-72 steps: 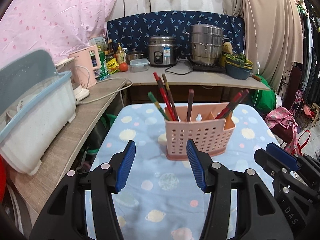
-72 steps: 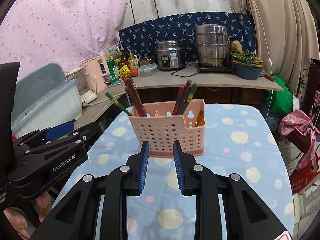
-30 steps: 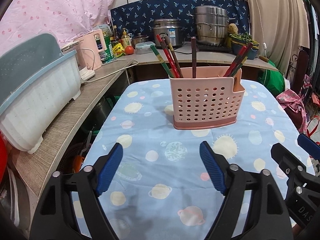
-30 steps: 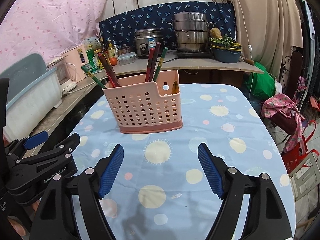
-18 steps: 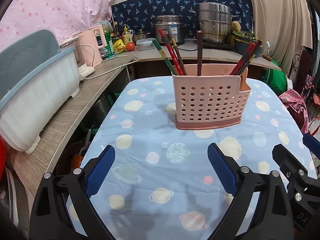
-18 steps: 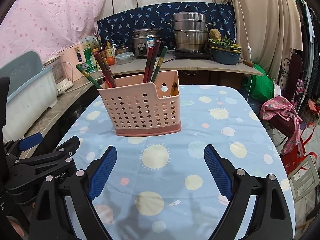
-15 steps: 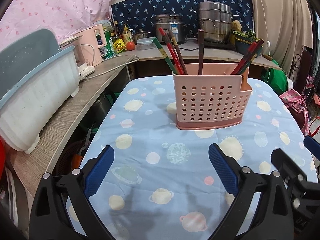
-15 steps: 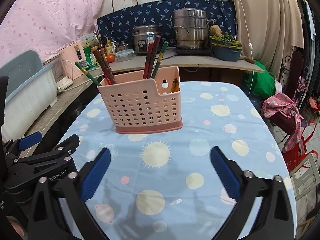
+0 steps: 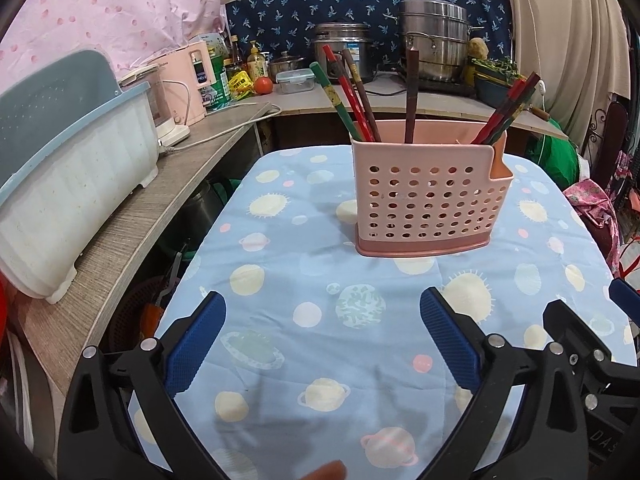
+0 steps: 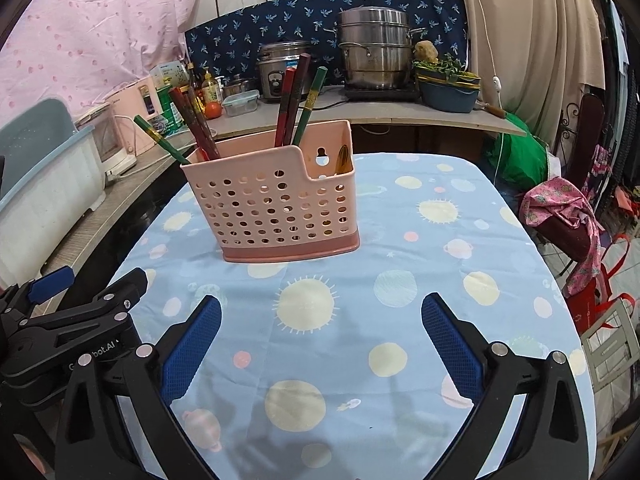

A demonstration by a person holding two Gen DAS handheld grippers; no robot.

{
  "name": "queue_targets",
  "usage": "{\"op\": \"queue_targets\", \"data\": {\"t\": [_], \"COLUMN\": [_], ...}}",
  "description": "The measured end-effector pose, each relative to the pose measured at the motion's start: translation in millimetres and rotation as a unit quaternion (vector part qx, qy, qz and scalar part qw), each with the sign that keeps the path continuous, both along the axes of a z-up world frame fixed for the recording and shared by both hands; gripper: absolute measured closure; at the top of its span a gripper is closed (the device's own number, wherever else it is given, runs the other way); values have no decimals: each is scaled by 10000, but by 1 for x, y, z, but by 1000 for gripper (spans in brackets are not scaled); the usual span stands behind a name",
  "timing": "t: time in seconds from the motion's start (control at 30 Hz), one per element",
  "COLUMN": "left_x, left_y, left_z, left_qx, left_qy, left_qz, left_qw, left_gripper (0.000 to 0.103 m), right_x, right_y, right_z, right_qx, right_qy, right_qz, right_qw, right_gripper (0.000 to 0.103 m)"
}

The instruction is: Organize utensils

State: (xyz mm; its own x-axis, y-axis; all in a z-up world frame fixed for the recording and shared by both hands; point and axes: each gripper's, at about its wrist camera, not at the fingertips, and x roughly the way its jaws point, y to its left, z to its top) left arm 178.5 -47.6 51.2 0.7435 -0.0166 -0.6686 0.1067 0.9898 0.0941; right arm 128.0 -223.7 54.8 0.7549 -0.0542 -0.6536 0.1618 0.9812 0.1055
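A pink perforated utensil basket (image 9: 428, 196) stands upright on the blue planet-print tablecloth (image 9: 360, 312); it also shows in the right wrist view (image 10: 276, 204). Several red, green and brown chopsticks (image 9: 352, 96) stick up out of it (image 10: 296, 96). My left gripper (image 9: 322, 338) is wide open and empty, low over the cloth, well short of the basket. My right gripper (image 10: 320, 340) is wide open and empty, also short of the basket. The right gripper shows at the left view's right edge (image 9: 580, 344), the left gripper at the right view's left edge (image 10: 80, 320).
A wooden counter (image 9: 132, 224) runs along the left with a blue-and-white dish rack (image 9: 68, 172) and a pink kettle (image 9: 188, 80). Pots and a rice cooker (image 9: 344, 52) stand on the back counter. A chair with pink cloth (image 10: 568, 216) is at the right.
Both grippers have pulled back from the basket and opened wide; the right one was nearly shut at the start. The basket and chopsticks have not moved.
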Motion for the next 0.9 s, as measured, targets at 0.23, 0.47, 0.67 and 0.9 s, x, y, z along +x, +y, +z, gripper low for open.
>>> {"op": "queue_targets", "data": {"t": [0.23, 0.47, 0.67, 0.9], "left_x": [2, 3, 6, 12], "left_y": [0, -3, -3, -4], "left_z": [-1, -2, -3, -3], "left_qx": [36, 93, 56, -16], "left_qy": [-21, 19, 60, 129], "left_qz": [22, 33, 46, 27], "left_qw": [10000, 9999, 10000, 9999], "left_gripper": [10, 10, 10, 10], "right_x": [2, 3, 4, 5], "right_y": [-1, -1, -2, -3], "right_z": [0, 0, 0, 0], "right_qx": [-56, -87, -96, -87], "right_qy": [9, -23, -26, -30], "right_qz": [-27, -43, -51, -48], "right_qw": [10000, 9999, 9999, 9999], "right_gripper": [6, 6, 6, 6]}}
